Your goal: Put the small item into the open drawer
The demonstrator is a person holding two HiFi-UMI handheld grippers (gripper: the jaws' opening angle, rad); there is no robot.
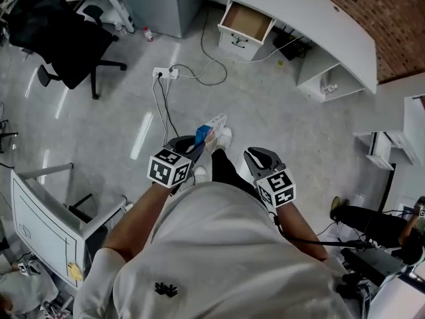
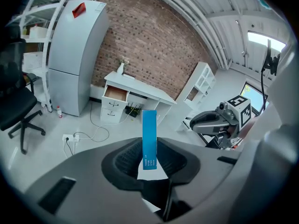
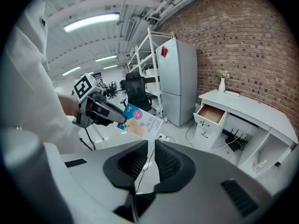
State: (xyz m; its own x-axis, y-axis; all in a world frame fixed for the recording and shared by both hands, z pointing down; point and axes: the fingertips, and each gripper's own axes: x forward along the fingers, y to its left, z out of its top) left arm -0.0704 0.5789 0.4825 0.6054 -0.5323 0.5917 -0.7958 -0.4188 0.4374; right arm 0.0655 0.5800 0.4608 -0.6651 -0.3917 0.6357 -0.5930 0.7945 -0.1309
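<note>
Across the grey floor from me, well apart from where I stand, the open drawer [image 1: 246, 20] sticks out of the white desk [image 1: 312, 8] by the brick wall, its wooden bottom showing and, as far as I can see, bare. The small item is a slim blue-and-white box [image 2: 149, 134], and it is in my left gripper [image 2: 149, 158]. The jaws stand partway closed with their ribbed pads pressed on the two broad faces of its near end, so most of the box juts out past the tips, pointing towards the desk. My right gripper [image 3: 148, 158] carries nothing; its jaws stand a narrow slit apart, and through the slit I see only floor and a cable. I judge the box to be a light cardboard carton: easy to carry, but thin-walled, so a hard squeeze would dent it, and its smooth printed faces could slip if I slacken. Gripping across the broad faces suits it, since the pads lie flat there. A hold nearer the middle would wag less, yet the end hold leaves the free length to go into the drawer first. It is light enough to let go low over the drawer bottom without harm.
</note>
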